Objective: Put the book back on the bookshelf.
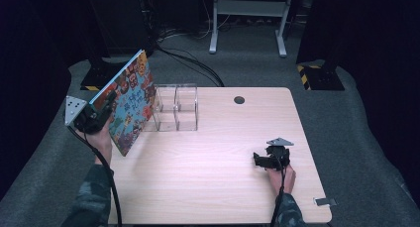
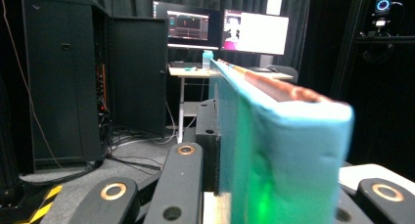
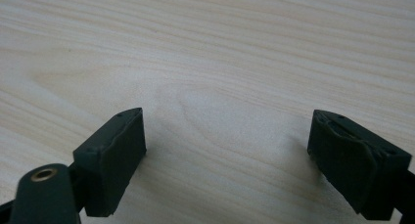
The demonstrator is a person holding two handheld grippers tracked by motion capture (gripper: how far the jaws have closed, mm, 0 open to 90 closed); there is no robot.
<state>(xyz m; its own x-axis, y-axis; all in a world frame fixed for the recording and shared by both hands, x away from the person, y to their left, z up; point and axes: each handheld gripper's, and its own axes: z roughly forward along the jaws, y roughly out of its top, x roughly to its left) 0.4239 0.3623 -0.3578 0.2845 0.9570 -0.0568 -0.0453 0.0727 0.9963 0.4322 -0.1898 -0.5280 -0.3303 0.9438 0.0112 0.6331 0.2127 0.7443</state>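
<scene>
High view: left tongs grip a tilted, colourfully patterned, teal-edged book.

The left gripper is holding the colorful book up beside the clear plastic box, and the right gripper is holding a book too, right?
Not quite. The right gripper holds nothing: the right gripper view shows its jaws apart over the bare wooden table. The rest is right: in the high view the left gripper holds the colorful book up beside the clear plastic box.

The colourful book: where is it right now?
High view, far left: the book is held tilted in the left gripper, beside the clear plastic organiser.
</scene>
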